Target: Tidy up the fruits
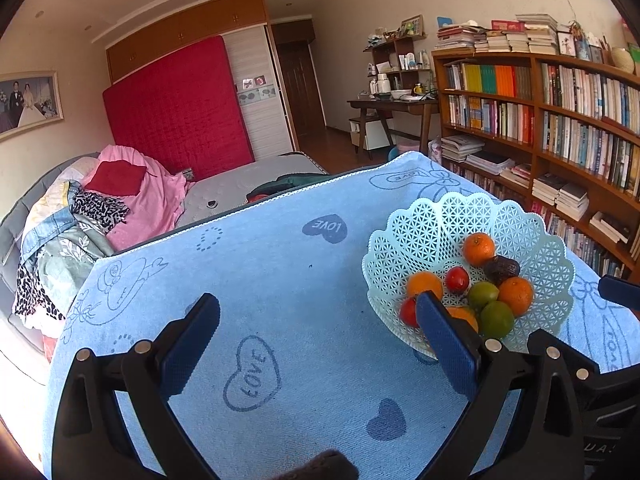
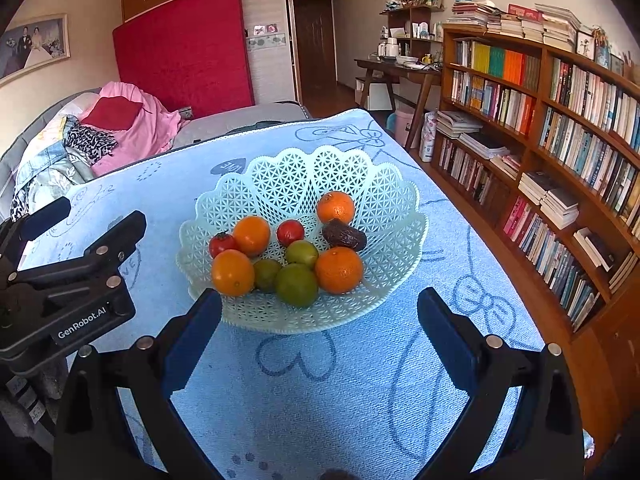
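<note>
A pale green lattice basket (image 2: 280, 176) (image 1: 432, 232) sits on the blue towel-covered table (image 2: 320, 380) (image 1: 280, 280). Inside lie several oranges (image 2: 339, 269), three limes (image 2: 296, 284), two tomatoes (image 2: 290, 232) and a dark avocado (image 2: 344, 235). My right gripper (image 2: 319, 312) is open just in front of the basket's near rim, empty. My left gripper (image 1: 318, 316) is open over bare cloth left of the basket; its right finger (image 1: 448, 344) overlaps the basket's near edge in the left wrist view. The left gripper's body (image 2: 72, 276) shows in the right wrist view.
A tall wooden bookshelf (image 2: 540, 140) packed with books runs along the right. Beyond the table's far edge lies a bed (image 1: 240, 188) piled with clothes (image 1: 80, 220), a red mattress (image 1: 180, 108) against the wardrobe, and a desk (image 1: 396, 108).
</note>
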